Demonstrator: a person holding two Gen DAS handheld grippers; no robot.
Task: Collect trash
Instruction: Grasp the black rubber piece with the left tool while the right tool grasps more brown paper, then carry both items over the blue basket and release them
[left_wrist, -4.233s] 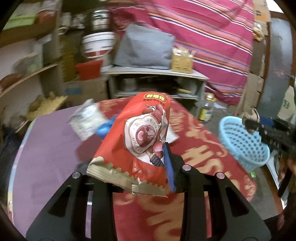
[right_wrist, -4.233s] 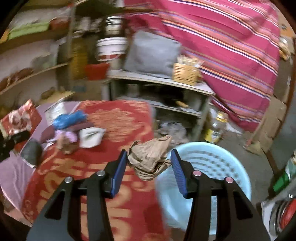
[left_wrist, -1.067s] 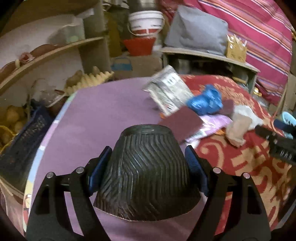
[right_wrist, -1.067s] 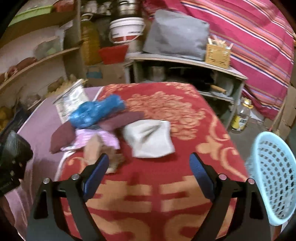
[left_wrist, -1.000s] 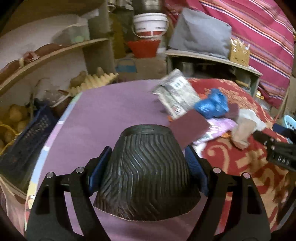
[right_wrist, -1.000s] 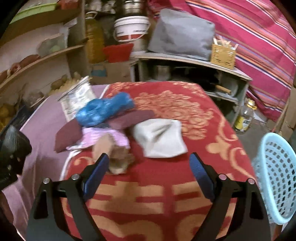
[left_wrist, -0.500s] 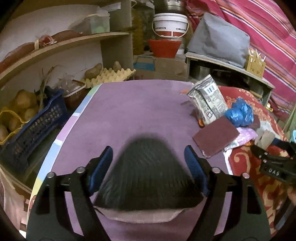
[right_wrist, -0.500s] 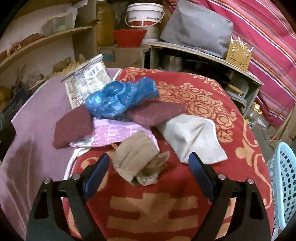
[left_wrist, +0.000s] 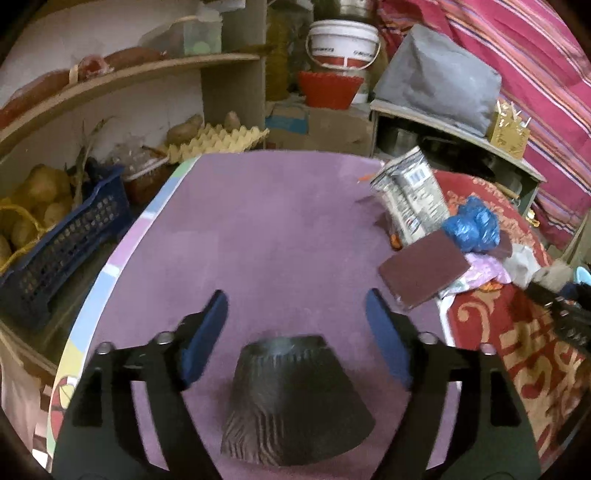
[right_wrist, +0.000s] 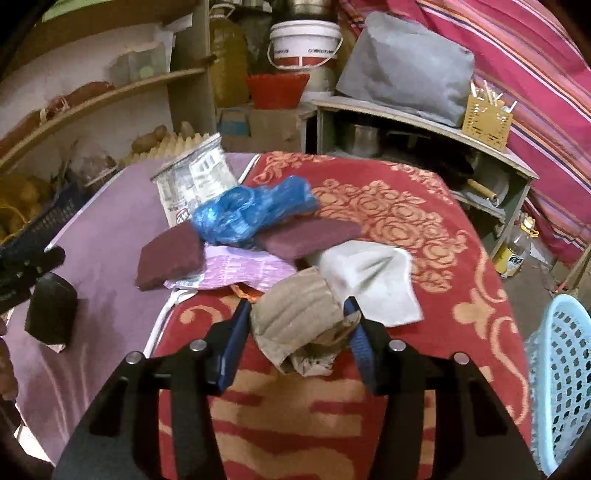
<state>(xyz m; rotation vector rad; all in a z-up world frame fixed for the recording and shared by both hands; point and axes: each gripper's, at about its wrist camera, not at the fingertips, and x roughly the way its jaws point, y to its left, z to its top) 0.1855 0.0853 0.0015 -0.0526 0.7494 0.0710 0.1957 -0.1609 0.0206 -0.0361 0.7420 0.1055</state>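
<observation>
A black ribbed cup (left_wrist: 295, 398) lies blurred on the purple table mat (left_wrist: 258, 229), low between the arms of my left gripper (left_wrist: 294, 299). Those jaws are opening and the pads stand clear of the cup. In the right wrist view my right gripper (right_wrist: 297, 310) is closing on a crumpled brown paper (right_wrist: 291, 328), and both blue pads touch its sides. Beyond it a trash pile holds a white paper (right_wrist: 373, 280), a pink wrapper (right_wrist: 240, 269), two maroon sponges (right_wrist: 170, 258), a blue plastic bag (right_wrist: 251, 214) and a silver packet (right_wrist: 195, 177).
A light blue basket (right_wrist: 561, 376) stands off the table's right edge. A dark blue crate (left_wrist: 62, 243) with potatoes and an egg tray (left_wrist: 218, 140) sit on shelves to the left. A low shelf unit (right_wrist: 424, 122) and a floor bottle (right_wrist: 515, 251) lie behind.
My left gripper let go of the black cup, which now lies lower on the mat with the pads apart from it. My right gripper moved up to the pile and closed around the brown paper.
</observation>
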